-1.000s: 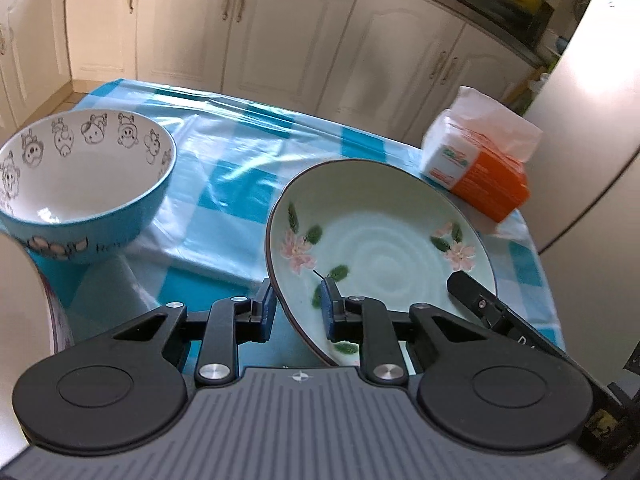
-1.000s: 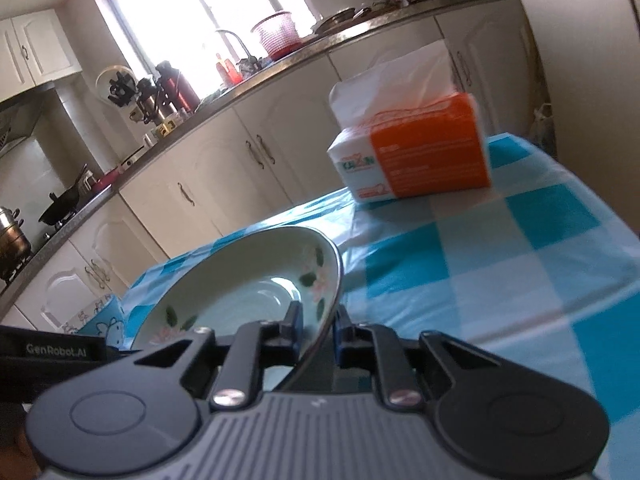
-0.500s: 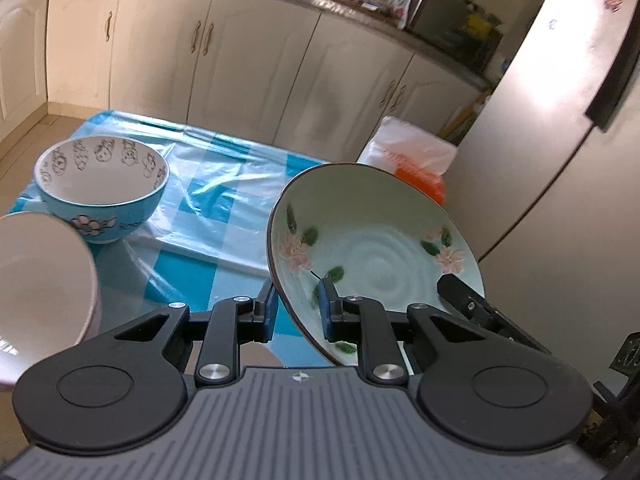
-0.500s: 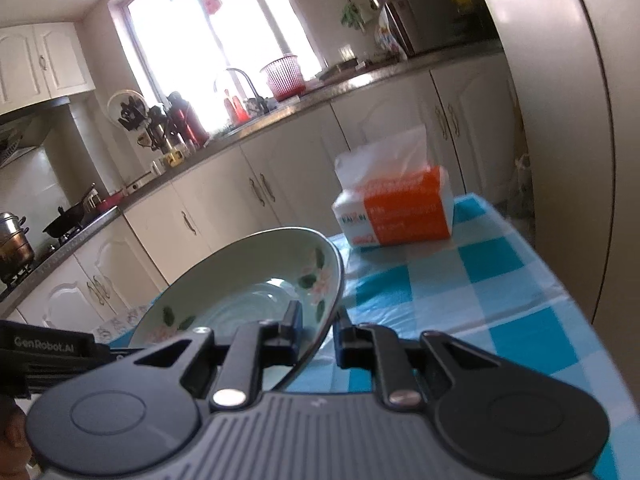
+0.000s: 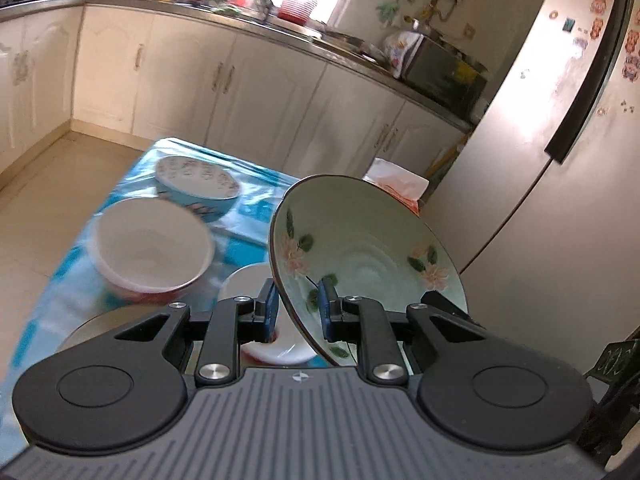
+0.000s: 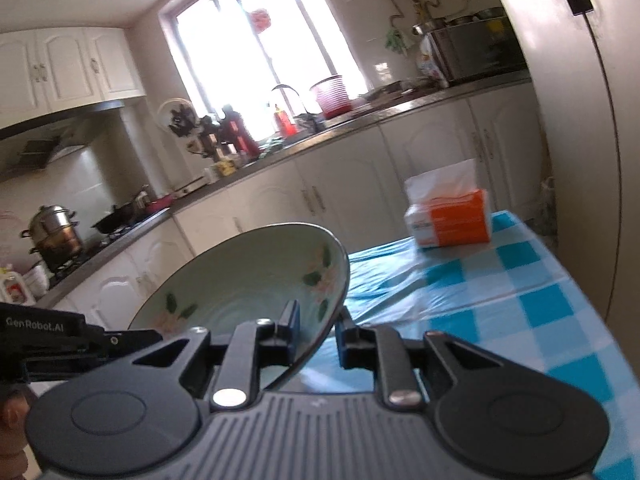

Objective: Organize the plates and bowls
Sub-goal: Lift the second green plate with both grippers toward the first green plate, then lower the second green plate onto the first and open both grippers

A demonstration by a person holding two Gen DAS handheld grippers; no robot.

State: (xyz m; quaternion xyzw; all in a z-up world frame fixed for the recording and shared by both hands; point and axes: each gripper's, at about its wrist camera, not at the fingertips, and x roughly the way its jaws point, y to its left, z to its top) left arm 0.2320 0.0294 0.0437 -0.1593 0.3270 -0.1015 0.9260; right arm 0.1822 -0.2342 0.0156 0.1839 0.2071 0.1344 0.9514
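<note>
A pale green plate (image 5: 360, 248) with pink flowers hangs tilted above the table, held by both grippers at opposite rims. My left gripper (image 5: 298, 300) is shut on its near rim, blue pads on either side. My right gripper (image 6: 318, 324) straddles the other rim of the plate (image 6: 248, 280); its jaws are opening slightly, with the rim still between the pads. Below on the checked cloth sit a blue cartoon bowl (image 5: 196, 184), a white bowl with a red outside (image 5: 152, 248) and a small white dish (image 5: 256, 284).
An orange tissue box (image 6: 452, 220) stands at the table's far corner. The fridge (image 5: 540, 160) rises close on the right. Kitchen cabinets (image 5: 240, 88) run along the back. A grey plate edge (image 5: 100, 320) shows at lower left. A hand (image 6: 12, 420) is at the left border.
Both grippers have lifted the green plate up and back from the table. The bowls now lie lower and farther off, and the white bowl and small dish have come into view.
</note>
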